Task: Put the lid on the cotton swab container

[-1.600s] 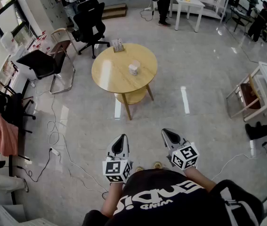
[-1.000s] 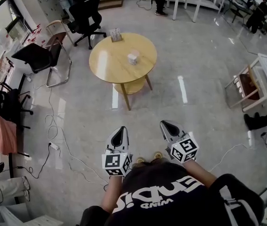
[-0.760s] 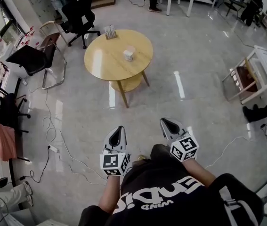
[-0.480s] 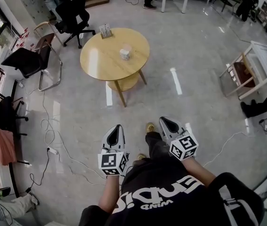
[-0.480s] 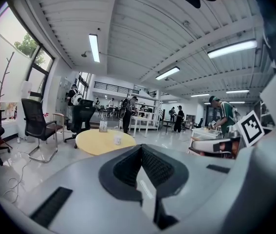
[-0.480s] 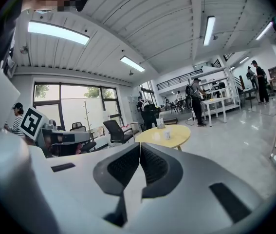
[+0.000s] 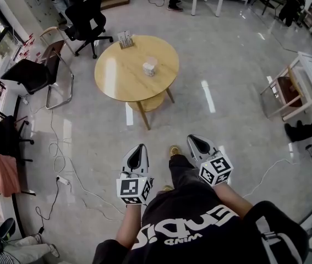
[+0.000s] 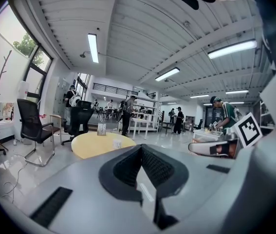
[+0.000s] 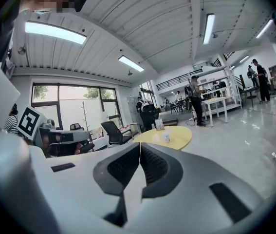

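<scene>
A small pale cotton swab container [image 7: 149, 67] stands near the middle of a round wooden table [image 7: 117, 81], well ahead of me across the floor. It is too small to make out its lid. My left gripper [image 7: 139, 147] and right gripper [image 7: 195, 139] are held side by side close to the person's body, both shut and empty, far short of the table. The left gripper view shows its jaws [image 8: 140, 148] closed, with the table [image 8: 91, 145] and container [image 8: 117, 143] beyond. In the right gripper view the jaws [image 9: 139, 146] are also closed, with the container [image 9: 166, 138] in the distance.
A small card stand [image 7: 125, 39] sits at the table's far edge. A black office chair [image 7: 89, 15] and a sled-base chair [image 7: 37, 73] stand to the table's left. Cables [image 7: 62, 172] trail over the floor at left. A white rack [image 7: 299, 87] stands at right.
The person has stepped forward: a foot now shows between the grippers, and the table has shifted slightly in view. Both grippers stay shut in front of the body.
</scene>
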The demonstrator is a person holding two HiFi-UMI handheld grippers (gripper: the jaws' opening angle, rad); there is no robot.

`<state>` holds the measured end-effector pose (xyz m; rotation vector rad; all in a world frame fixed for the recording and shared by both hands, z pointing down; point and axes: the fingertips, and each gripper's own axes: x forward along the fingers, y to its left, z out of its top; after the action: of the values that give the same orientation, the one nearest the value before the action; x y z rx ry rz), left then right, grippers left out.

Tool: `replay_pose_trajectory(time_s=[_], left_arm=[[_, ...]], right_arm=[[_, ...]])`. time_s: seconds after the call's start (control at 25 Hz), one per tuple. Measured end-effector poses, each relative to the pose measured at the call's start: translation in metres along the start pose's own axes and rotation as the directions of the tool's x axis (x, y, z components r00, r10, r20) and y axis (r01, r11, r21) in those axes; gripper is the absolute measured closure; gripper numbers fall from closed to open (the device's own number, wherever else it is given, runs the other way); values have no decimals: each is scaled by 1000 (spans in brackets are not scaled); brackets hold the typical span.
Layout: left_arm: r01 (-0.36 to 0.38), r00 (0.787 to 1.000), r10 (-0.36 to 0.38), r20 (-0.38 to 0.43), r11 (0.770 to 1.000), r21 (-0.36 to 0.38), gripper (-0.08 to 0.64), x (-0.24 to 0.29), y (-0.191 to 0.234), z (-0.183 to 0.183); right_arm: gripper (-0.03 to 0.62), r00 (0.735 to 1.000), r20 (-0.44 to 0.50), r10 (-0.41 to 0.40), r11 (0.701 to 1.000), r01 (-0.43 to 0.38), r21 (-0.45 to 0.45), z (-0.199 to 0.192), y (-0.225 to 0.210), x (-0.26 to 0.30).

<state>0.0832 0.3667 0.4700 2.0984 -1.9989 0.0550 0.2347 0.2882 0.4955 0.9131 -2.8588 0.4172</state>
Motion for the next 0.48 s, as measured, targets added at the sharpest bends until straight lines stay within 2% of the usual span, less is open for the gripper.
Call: replay_pose_trajectory(time_s=[0.2, 0.48], left_arm=[[-5, 1000, 5, -8, 1000, 2, 548, 30, 16, 6], [-10, 1000, 10, -4, 1000, 6, 549, 89, 41, 28]], right_arm=[[589, 1000, 0, 15, 1000, -15, 7, 9, -12, 30], [589, 1000, 2, 27, 999, -27, 19, 30, -54, 80]])
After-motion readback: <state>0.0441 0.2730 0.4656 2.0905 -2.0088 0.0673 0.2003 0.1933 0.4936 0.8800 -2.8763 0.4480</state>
